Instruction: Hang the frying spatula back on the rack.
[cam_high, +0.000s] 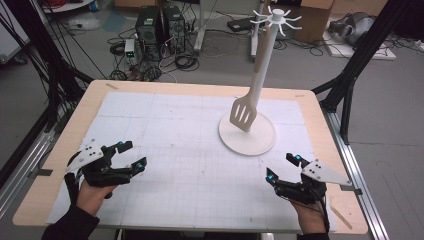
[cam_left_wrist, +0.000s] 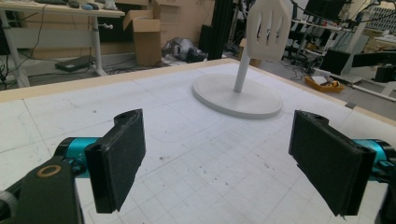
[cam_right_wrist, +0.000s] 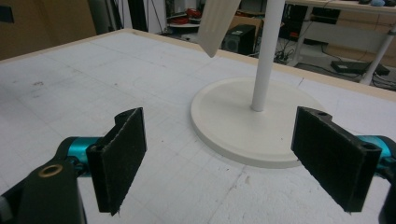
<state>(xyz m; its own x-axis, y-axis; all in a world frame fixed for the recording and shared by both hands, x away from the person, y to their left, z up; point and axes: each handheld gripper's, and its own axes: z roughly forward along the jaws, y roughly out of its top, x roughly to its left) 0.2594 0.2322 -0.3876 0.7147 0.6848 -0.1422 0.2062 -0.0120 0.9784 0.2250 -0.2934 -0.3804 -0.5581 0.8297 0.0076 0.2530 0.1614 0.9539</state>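
Both tools, the left tool and the right tool, rest spread wide and empty on the worktop, each on the near side of the stand and well apart from it. From a hook at the stand's top a slotted spatula hangs beside the pole, its blade just above the round base. It looks light, stiff and smooth, so I judge the bare handle above the blade the surest hold.

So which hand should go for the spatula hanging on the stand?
Probably the right gripper: it is open and nearer the stand, where the spatula hangs. The left gripper, also open, sits farther across the table.
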